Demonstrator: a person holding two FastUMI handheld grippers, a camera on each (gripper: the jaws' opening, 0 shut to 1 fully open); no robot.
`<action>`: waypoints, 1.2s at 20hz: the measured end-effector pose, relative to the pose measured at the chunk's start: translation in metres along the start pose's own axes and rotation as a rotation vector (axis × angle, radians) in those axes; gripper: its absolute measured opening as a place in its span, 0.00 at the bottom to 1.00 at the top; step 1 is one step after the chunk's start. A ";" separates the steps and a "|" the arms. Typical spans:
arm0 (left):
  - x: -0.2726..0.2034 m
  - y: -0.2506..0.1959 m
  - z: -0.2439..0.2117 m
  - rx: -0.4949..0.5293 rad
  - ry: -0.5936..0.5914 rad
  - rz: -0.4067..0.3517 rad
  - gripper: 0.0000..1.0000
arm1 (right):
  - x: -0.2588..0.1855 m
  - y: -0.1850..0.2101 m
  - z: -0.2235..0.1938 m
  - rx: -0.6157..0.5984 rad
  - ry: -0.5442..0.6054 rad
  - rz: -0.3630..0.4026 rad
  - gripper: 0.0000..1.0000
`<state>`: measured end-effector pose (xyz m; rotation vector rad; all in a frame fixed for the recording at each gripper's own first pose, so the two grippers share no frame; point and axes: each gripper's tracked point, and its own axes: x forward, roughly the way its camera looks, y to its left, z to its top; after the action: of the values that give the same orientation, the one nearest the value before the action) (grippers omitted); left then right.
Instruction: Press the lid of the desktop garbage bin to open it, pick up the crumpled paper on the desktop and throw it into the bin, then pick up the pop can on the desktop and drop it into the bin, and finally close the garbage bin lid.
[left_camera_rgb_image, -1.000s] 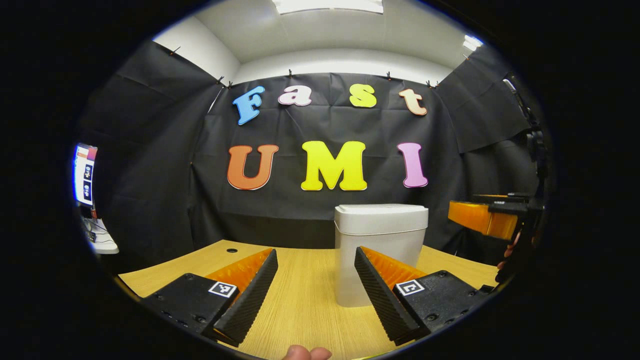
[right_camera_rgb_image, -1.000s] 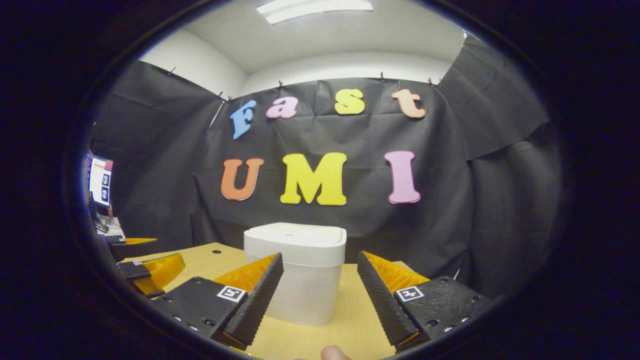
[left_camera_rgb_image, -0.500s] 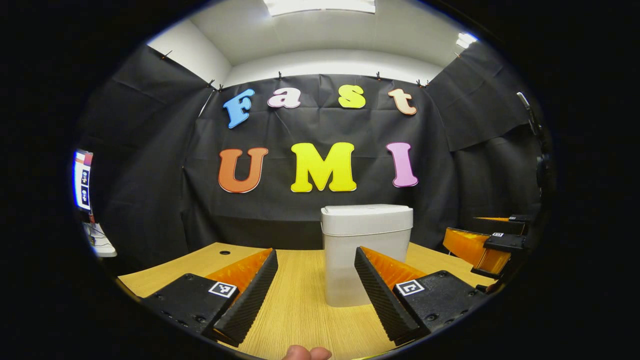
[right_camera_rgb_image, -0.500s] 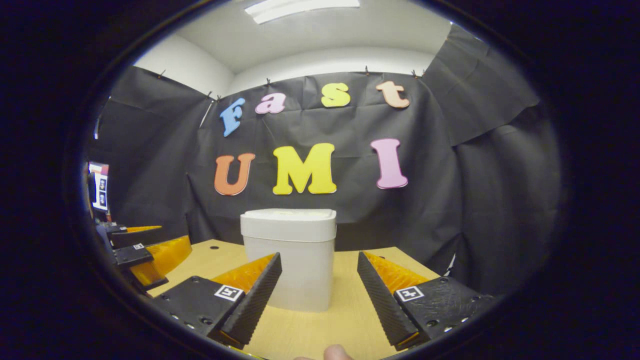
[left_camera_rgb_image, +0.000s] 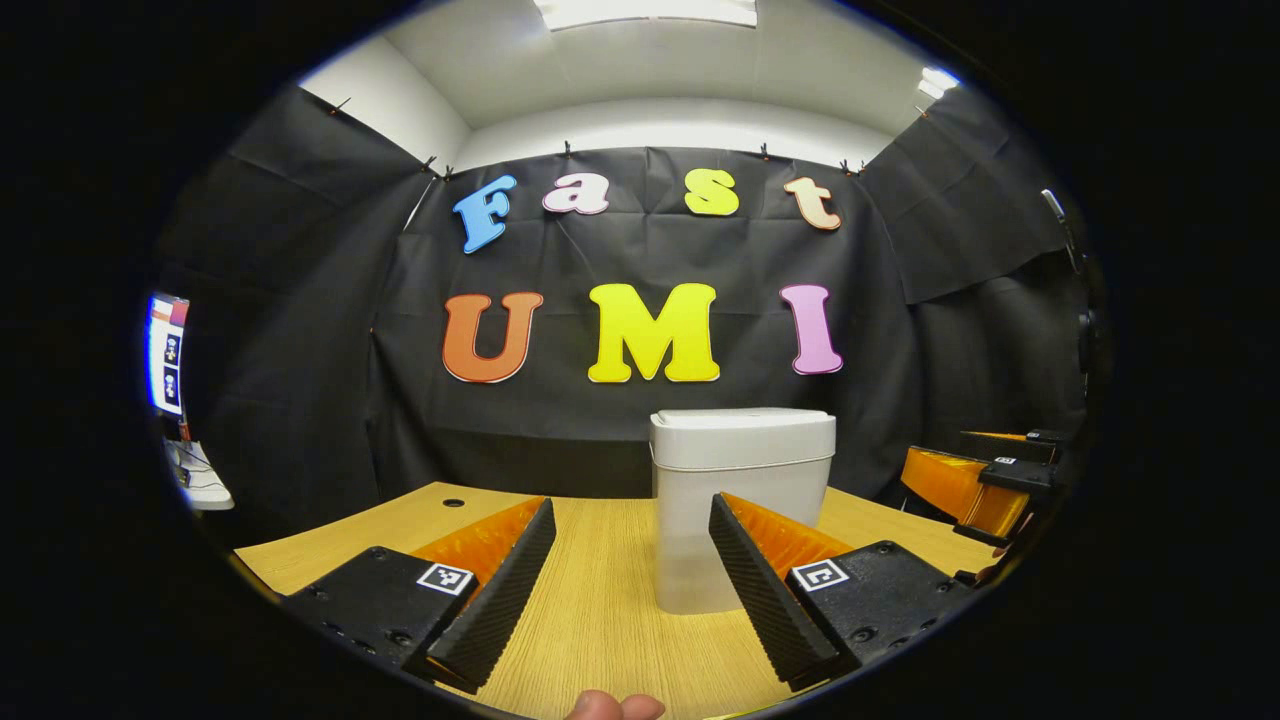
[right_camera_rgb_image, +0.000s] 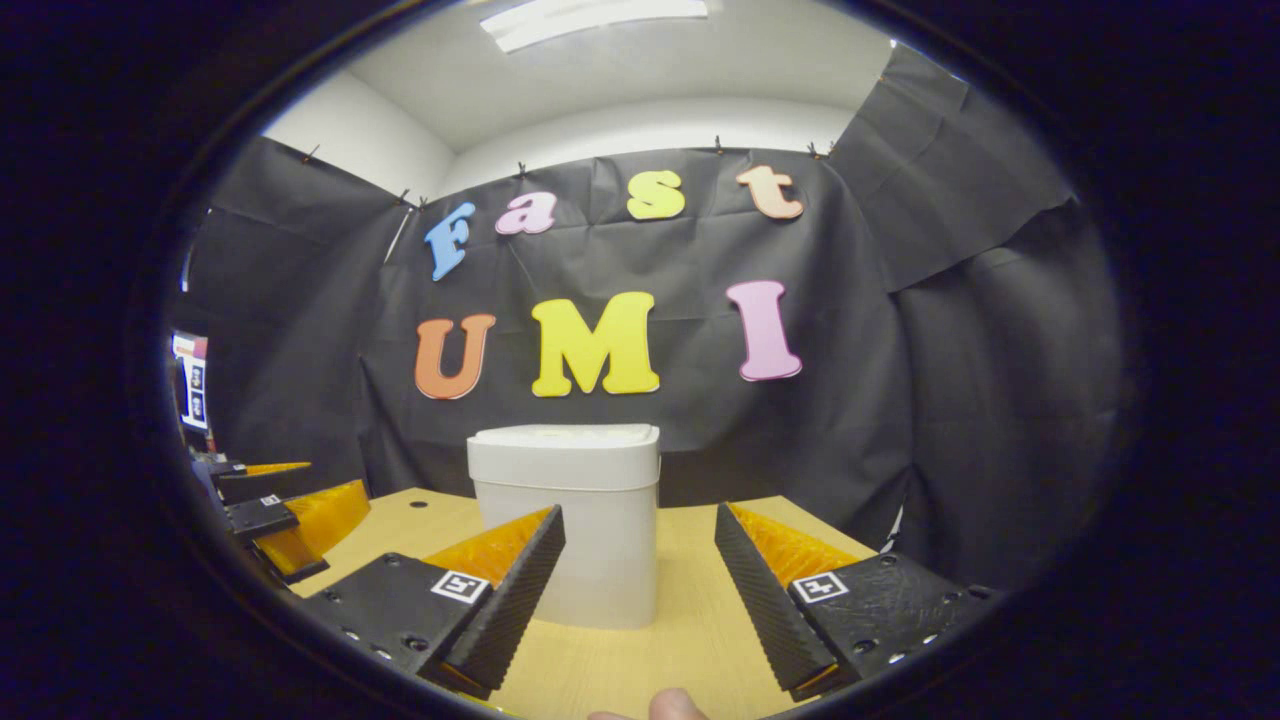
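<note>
White plastic bin (left_camera_rgb_image: 742, 505) is seen standing lid-shut on the wooden desktop (left_camera_rgb_image: 600, 610), ahead of both grippers. Left gripper (left_camera_rgb_image: 630, 590) and right gripper (right_camera_rgb_image: 640, 590) are held with fingers apart, empty. An off-centre press is judged liable to tip the light bin.

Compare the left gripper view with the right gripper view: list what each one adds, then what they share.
Left gripper view: the left tool up close and open, the right tool at the right edge, and a second ceiling light at upper right.
Right gripper view: the right tool up close and open, and the left tool at the left edge.
Shared: the white bin with its lid shut, standing on the wooden table, a lit screen at far left, and a fingertip at the bottom.
</note>
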<state>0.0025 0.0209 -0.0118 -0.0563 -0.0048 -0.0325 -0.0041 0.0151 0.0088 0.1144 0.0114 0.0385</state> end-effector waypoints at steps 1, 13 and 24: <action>-0.001 0.000 0.001 0.003 -0.002 0.000 0.99 | 0.000 0.001 -0.001 0.000 0.002 0.003 0.94; -0.001 0.000 0.002 0.021 -0.005 0.002 0.99 | -0.005 0.004 0.002 -0.007 -0.003 0.014 0.94; 0.000 0.000 0.000 0.016 -0.003 -0.001 0.99 | -0.008 0.012 0.006 -0.015 -0.016 0.031 0.94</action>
<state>0.0028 0.0208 -0.0113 -0.0404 -0.0086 -0.0337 -0.0123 0.0261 0.0161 0.0996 -0.0063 0.0683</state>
